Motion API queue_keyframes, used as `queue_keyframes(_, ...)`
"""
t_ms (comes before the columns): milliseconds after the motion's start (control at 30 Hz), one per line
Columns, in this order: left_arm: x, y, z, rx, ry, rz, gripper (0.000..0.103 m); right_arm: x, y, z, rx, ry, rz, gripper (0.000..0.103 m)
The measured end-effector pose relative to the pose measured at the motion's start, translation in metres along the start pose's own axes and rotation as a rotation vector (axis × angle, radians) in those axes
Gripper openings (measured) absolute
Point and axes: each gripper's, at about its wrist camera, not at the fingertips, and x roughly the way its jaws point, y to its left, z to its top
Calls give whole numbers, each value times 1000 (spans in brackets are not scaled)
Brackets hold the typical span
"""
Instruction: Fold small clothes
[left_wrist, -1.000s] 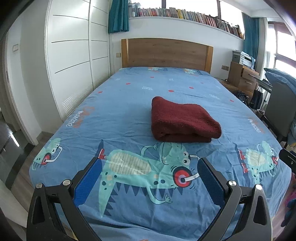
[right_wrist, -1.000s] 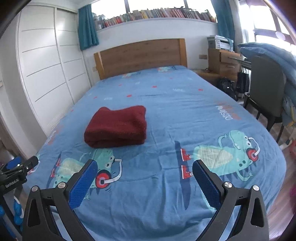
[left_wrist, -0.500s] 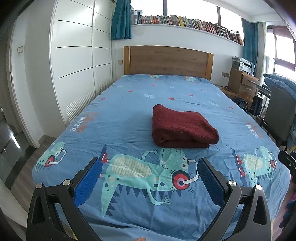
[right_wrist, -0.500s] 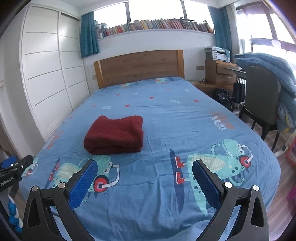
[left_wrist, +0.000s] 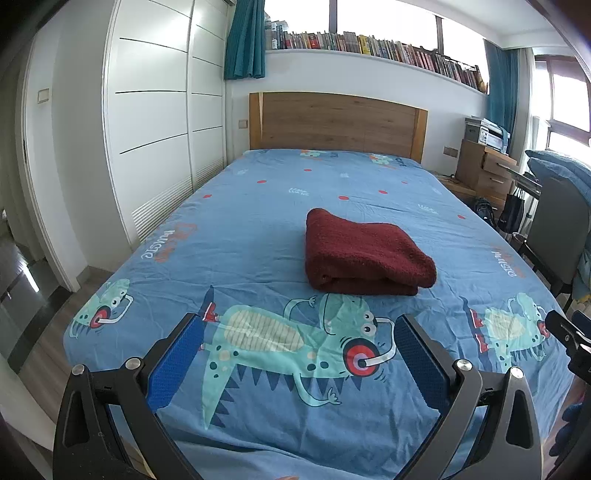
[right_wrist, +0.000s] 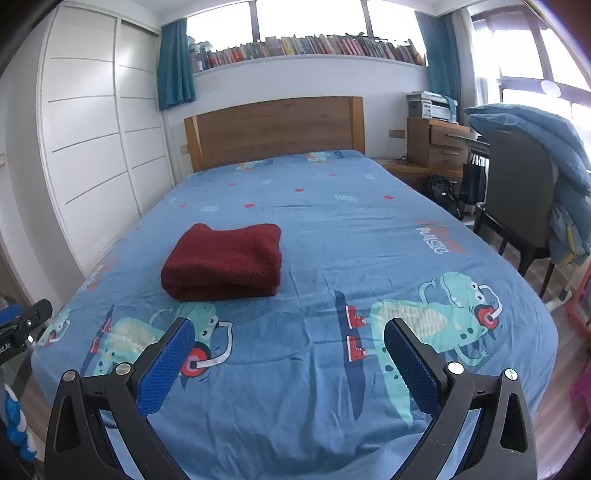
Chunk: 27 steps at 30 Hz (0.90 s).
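Observation:
A dark red fleece garment (left_wrist: 364, 254) lies folded into a thick rectangle on the blue dinosaur-print bed sheet (left_wrist: 258, 229). It also shows in the right wrist view (right_wrist: 225, 260), left of centre. My left gripper (left_wrist: 297, 326) is open and empty, held over the foot of the bed, well short of the garment. My right gripper (right_wrist: 288, 332) is open and empty, over the foot of the bed, to the right of the garment and short of it.
A wooden headboard (left_wrist: 336, 123) stands at the far end. White wardrobe doors (left_wrist: 155, 122) run along the left. A dark chair (right_wrist: 517, 199) with a blue quilt (right_wrist: 532, 140) and wooden drawers (right_wrist: 439, 147) stand to the right. Wood floor surrounds the bed.
Both grippers have drawn back and risen from the bed, so the garment looks farther away. The garment has not moved. Both stay open.

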Motion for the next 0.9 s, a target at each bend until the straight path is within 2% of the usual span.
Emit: queue_keyframes(900,-1,-21,-3,49,4,-15,102,-4,-16,-6,14,3,-38,103)
